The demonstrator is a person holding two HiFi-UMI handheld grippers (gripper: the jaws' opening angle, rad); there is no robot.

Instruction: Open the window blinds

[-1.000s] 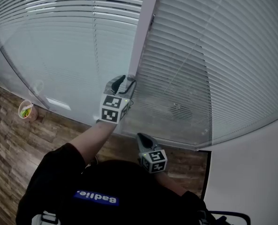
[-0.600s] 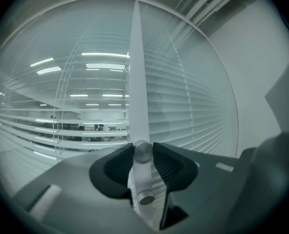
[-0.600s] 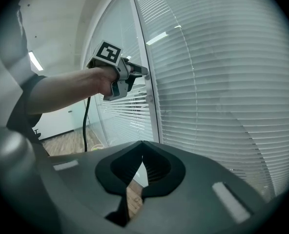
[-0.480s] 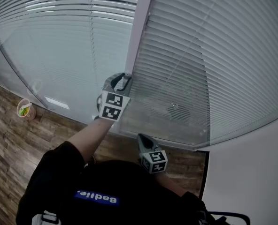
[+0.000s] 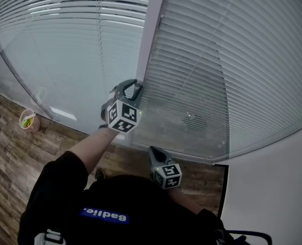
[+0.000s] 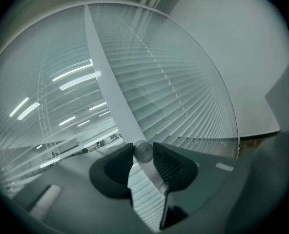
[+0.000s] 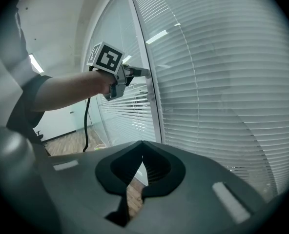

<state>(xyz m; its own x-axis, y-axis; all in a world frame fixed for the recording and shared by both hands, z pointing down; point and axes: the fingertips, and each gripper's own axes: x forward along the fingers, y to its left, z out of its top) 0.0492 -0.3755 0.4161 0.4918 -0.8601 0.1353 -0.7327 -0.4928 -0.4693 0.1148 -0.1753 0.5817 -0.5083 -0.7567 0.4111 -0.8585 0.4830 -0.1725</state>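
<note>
Blinds (image 5: 207,60) hang behind glass on both sides of a pale upright post (image 5: 151,29) in the head view, above a wood floor (image 5: 8,152) where a small cup (image 5: 28,120) stands near the glass. The left tongs (image 5: 135,86) reach the post and cover what they grip, while the right tongs (image 5: 153,151) hang lower, apart from it. In the left gripper view those tongs, having just been closing, pinch a round metal knob (image 6: 143,151) on a thin rod. In the right gripper view the tongs are closed on nothing, and a black cable (image 7: 87,123) droops under the arm.
</note>
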